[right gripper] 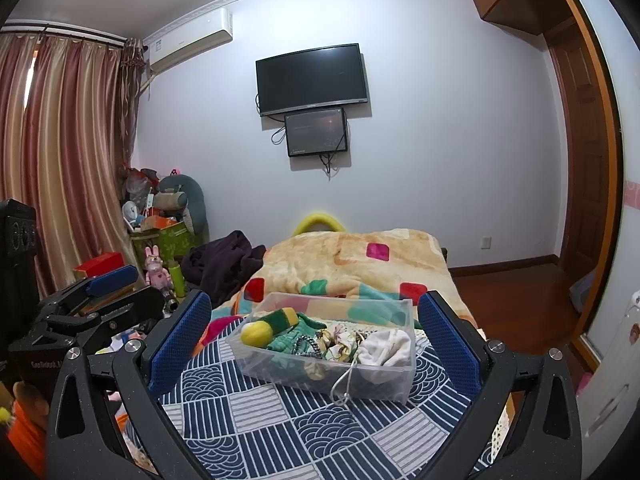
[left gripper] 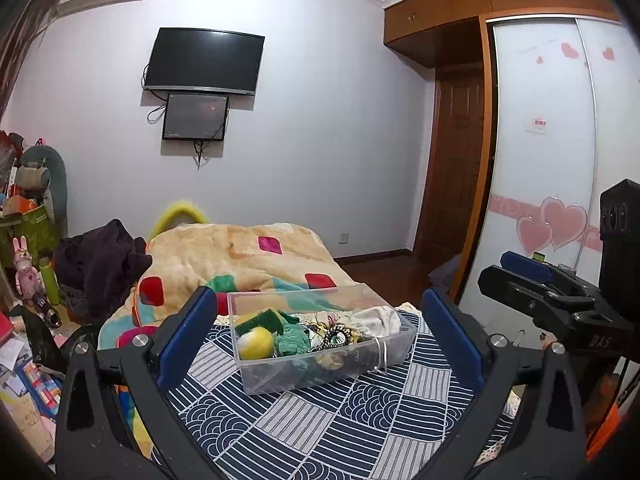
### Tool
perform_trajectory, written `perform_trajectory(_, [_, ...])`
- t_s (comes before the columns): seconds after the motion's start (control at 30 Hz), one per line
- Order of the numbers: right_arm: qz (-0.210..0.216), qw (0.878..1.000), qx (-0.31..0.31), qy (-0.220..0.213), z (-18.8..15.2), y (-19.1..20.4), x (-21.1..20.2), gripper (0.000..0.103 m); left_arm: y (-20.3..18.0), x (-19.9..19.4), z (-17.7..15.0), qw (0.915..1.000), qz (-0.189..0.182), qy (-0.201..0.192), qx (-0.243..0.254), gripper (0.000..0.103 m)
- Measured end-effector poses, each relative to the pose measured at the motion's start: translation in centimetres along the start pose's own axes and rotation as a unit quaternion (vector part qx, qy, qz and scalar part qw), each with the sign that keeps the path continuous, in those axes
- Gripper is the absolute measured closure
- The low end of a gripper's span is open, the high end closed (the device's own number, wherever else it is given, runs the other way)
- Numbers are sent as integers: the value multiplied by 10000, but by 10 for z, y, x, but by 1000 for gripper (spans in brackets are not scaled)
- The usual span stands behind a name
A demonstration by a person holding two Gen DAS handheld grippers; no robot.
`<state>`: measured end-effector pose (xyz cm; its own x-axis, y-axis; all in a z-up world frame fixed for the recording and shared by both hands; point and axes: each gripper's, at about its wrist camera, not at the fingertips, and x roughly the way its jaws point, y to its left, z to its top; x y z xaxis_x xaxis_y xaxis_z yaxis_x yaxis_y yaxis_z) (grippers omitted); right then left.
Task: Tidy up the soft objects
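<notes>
Your left gripper [left gripper: 318, 336] hovers with its blue-padded fingers spread wide apart and empty, framing the clear plastic box [left gripper: 320, 376] that sits on the navy-and-white patterned cloth [left gripper: 320, 428] on the bed. Your right gripper [right gripper: 316, 340] is likewise spread wide with nothing between its pads, the same box at 12 o'clock just ahead of it.

Inside the box, a yellow ball [left gripper: 256, 343] lies at the 9 o'clock end, touching a green-and-yellow sponge [left gripper: 260, 317] just behind it. A green knit cloth [left gripper: 294, 340] sits beside the ball, a black-and-white coiled hair tie [left gripper: 334, 336] rests near the middle, and a white drawstring pouch [left gripper: 380, 320] fills the 3 o'clock end, its cord [left gripper: 380, 356] hanging over the box's near wall.

Beyond the box, at 12 o'clock, a peach blanket [left gripper: 232, 252] with coloured squares is heaped on the bed, with a dark garment [left gripper: 100, 260] at its 9 o'clock side. A television [left gripper: 204, 60] hangs on the far wall. From the left wrist view, the right gripper shows at 3 o'clock, well apart from the box.
</notes>
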<state>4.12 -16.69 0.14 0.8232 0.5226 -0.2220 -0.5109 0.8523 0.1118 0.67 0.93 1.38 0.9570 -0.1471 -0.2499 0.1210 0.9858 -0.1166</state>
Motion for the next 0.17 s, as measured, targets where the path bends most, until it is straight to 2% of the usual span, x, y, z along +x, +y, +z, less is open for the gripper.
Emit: perform_trajectory(0.17, [11,10000,11,27,-1,0,1,0,0,1,-2,10000,28,16,-28,0])
